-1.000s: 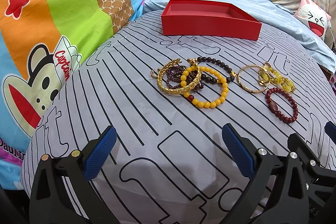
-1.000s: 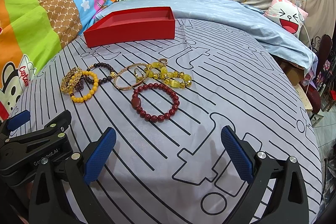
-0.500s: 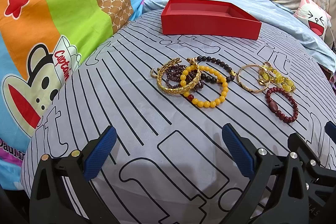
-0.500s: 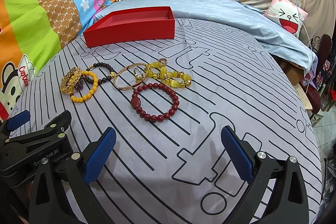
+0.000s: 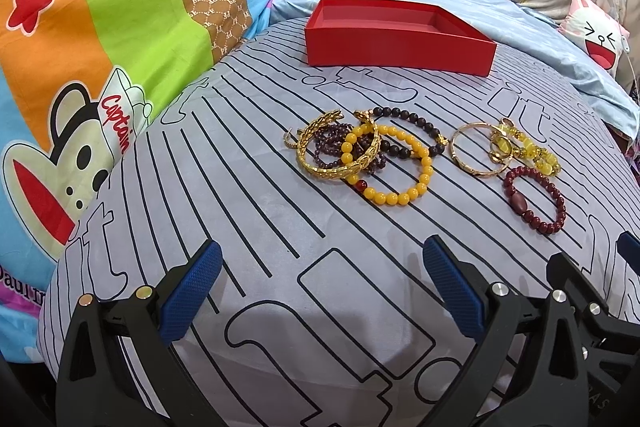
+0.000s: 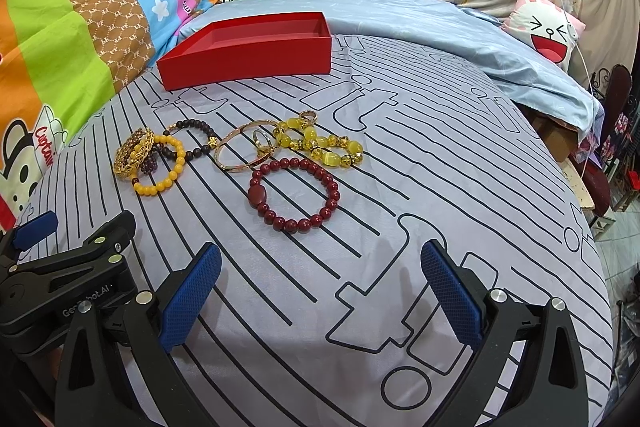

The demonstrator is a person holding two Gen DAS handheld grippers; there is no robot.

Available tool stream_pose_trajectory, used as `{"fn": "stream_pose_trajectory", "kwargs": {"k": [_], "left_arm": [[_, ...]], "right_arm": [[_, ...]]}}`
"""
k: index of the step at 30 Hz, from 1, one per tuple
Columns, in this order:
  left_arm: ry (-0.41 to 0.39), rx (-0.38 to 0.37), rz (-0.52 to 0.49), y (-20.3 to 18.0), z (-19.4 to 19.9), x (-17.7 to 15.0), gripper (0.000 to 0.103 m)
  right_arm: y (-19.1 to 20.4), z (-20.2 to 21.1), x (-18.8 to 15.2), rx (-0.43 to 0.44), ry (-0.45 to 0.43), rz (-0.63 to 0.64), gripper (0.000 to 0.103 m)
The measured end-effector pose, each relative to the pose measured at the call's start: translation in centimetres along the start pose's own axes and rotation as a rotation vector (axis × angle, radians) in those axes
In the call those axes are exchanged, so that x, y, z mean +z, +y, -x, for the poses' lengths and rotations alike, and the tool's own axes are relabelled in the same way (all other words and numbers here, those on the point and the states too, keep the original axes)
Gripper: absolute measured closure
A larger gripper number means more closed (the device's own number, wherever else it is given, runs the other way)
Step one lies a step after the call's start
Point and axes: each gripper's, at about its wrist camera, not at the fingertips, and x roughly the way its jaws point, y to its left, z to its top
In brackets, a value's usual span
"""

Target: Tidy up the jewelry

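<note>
A: Left gripper [image 5: 320,291] spread wide, empty, low over the bed's near edge. Right gripper [image 6: 320,291] likewise wide, holding nothing, just beside it.

B: And beyond the pads?

A: Bare striped cover [image 6: 400,267], then jewelry strung across mid-bed. Nearest the right gripper: red bracelet [image 6: 294,195], lying flat and alone. Just behind it, touching: thin bangle [image 6: 248,151], a ring [image 6: 262,142] inside its loop, and yellow stones [image 6: 320,143]. Toward the left edge: a tangle of gold cuff [image 5: 340,151], amber beads [image 5: 394,167], purple beads [image 5: 328,147] and dark beads [image 5: 408,125].

B: Destination?

A: Red box [image 5: 400,39], open, empty as far as visible, near the far edge, well apart from the pile.

B: Handling?

A: Probably light all round. Beaded strands likely elastic: floppy, round, prone to rolling off the pads. Best pinched across one side of the loop, pressing slightly into the soft cover. Bangle and cuff stiff, smooth, slippery; better gripped across the band. Ring tiny, hard to pinch. Tangle risky: lifting one piece may drag its neighbours.

B: First pick?

A: Red bracelet, most likely: isolated, closest, easy reach.
</note>
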Motion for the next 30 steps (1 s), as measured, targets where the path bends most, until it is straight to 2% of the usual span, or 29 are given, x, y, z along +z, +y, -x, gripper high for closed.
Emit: {"fn": "stream_pose_trajectory", "kwargs": {"k": [8, 16, 21, 25, 27, 29, 30], "left_arm": [[0.024, -0.052, 0.063, 1.5, -0.5, 0.7, 0.007], [0.006, -0.089, 0.064, 1.7, -1.9, 4.4, 0.007], [0.037, -0.132, 0.090, 1.7, -3.7, 5.6, 0.008], [0.042, -0.161, 0.102, 1.6, -4.2, 6.0, 0.018], [0.041, -0.175, 0.100, 1.5, -4.4, 6.1, 0.025], [0.049, -0.189, 0.093, 1.3, -4.6, 6.2, 0.039], [0.058, -0.203, 0.094, 1.3, -4.8, 6.2, 0.041]], "right_arm": [[-1.3, -0.5, 0.1, 0.012, 0.035, -0.033, 0.006], [-0.8, -0.9, 0.8, 0.022, 0.039, -0.024, 0.007], [-0.7, -1.1, 1.3, 0.028, 0.038, -0.025, 0.007], [-0.7, -1.3, 1.5, 0.032, 0.041, -0.027, 0.007], [-0.6, -1.4, 1.6, 0.034, 0.044, -0.027, 0.007], [-0.5, -1.6, 1.7, 0.036, 0.047, -0.027, 0.007], [-0.4, -1.6, 1.7, 0.036, 0.049, -0.026, 0.007]]}}
